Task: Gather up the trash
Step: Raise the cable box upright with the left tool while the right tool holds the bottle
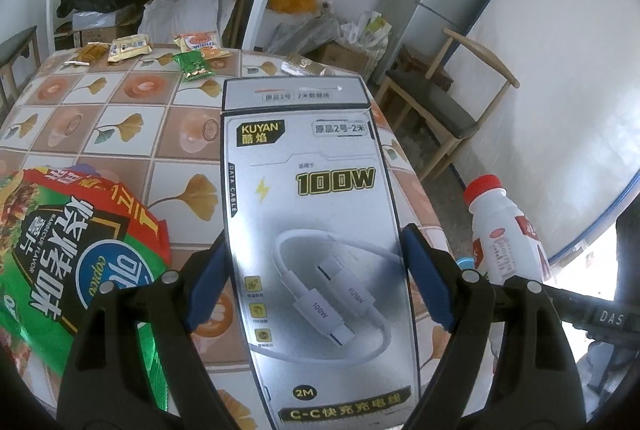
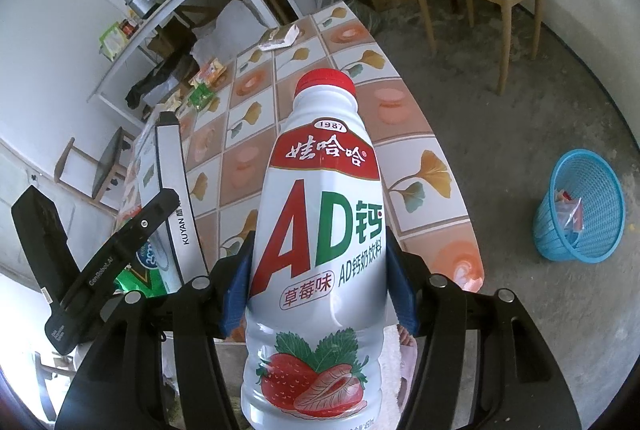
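Above the table's (image 2: 420,134) near edge, the left gripper (image 1: 316,282) clamps a silver cable box (image 1: 316,230) widely, while the right gripper (image 2: 320,286) pinches a strawberry milk bottle (image 2: 320,230); a blue basket (image 2: 580,206) stands on the floor.

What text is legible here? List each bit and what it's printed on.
"KUYAN", "100W", "DATA CABLE", "2M": cable box in the left gripper.
"1987", "AD": red-capped bottle in the right gripper.
"BARBECUE FLAVOR": chip bag.
"DAS": strap.
Snack wrappers at the table's far end: too small to read.
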A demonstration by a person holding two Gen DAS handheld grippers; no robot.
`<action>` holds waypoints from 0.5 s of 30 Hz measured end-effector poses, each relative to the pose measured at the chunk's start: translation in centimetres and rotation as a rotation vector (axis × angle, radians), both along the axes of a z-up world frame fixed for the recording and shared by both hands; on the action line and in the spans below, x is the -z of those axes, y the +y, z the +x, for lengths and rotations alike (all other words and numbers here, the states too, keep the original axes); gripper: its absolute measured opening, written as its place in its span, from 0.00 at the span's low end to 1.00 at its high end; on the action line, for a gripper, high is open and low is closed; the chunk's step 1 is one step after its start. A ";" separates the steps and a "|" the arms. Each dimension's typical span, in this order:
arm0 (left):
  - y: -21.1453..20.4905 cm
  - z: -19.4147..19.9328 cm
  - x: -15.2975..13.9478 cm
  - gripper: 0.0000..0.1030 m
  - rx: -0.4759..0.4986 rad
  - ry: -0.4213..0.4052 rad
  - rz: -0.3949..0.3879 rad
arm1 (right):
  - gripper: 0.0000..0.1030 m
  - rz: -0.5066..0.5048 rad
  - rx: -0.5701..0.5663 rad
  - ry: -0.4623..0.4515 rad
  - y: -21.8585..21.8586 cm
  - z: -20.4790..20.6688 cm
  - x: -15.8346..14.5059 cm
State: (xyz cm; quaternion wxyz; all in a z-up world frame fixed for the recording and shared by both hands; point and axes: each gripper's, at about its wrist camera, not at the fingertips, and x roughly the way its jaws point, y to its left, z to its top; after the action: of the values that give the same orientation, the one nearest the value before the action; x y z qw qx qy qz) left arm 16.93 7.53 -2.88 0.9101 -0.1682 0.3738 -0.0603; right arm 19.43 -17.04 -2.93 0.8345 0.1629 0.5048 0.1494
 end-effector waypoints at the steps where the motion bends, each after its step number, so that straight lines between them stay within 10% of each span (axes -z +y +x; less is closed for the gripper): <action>1: 0.0 0.0 -0.1 0.76 0.000 -0.001 -0.001 | 0.56 0.001 0.001 -0.001 0.0 0.0 -0.1; 15: -0.6 -0.8 -1.4 0.75 0.014 -0.031 -0.010 | 0.56 0.013 0.028 -0.022 -1.3 -0.9 -1.1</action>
State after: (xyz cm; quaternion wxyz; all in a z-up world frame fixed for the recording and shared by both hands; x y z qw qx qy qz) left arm 16.12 6.97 -1.43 0.9146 -0.1690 0.3605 -0.0709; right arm 18.53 -18.37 -1.78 0.8409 0.1737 0.4922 0.1427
